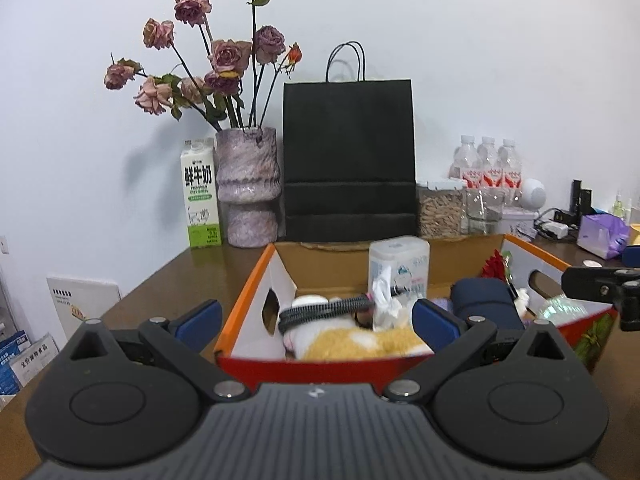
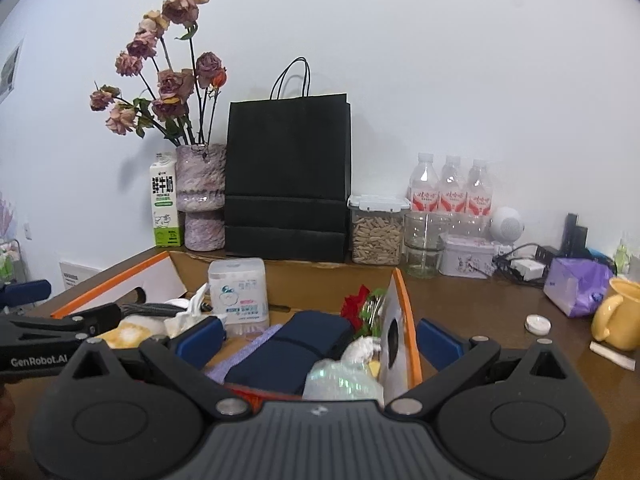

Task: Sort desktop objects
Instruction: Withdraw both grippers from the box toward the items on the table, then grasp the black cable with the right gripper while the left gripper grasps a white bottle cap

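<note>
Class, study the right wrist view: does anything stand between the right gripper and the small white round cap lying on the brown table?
Nothing visible does. The small white round cap lies on bare brown table, outside the orange-edged cardboard box, ahead and right of the open right gripper. The yellow ceramic mug stands beyond it.

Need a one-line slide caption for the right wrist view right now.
Open right gripper poised over the cardboard box packed with a navy pouch, tissue pack and red flower.
</note>
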